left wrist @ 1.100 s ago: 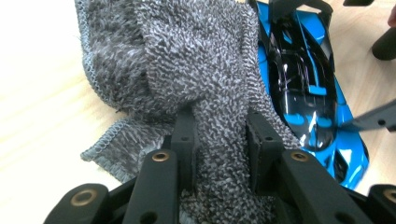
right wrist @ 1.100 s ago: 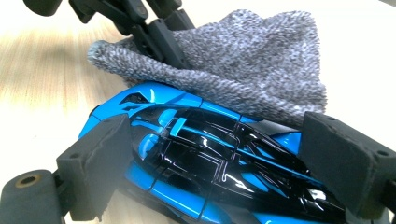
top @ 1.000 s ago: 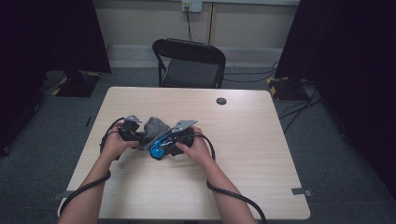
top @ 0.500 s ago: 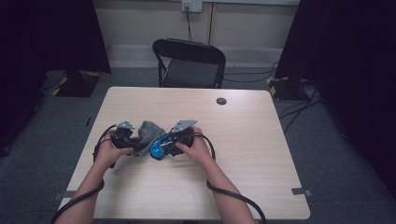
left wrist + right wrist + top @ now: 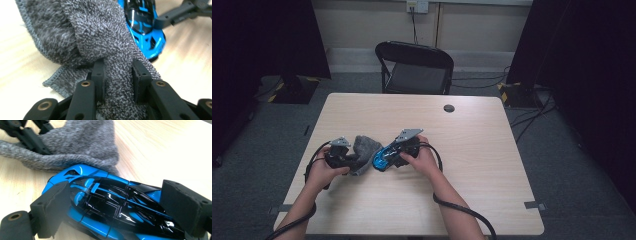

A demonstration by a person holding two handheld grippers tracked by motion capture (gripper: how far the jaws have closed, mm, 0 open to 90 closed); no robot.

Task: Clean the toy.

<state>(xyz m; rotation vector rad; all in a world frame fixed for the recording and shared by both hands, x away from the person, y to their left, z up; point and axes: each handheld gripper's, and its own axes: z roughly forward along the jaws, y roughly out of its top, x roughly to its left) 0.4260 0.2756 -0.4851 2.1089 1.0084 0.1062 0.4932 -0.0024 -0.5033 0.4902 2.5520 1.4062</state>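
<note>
On the wooden table [image 5: 492, 165], the left gripper [image 5: 343, 156] is clamped on a bunched grey cloth [image 5: 105, 42], a fold of it pinched between its two black jaws. The cloth lies just left of the blue and black toy car [image 5: 107, 205], and its edge touches the car's nose. The right gripper [image 5: 399, 149] grips that car by its sides, both pads pressed against the body.

No legible text, labels, brands, numbers or signs appear on any surface or object in the views.
</note>
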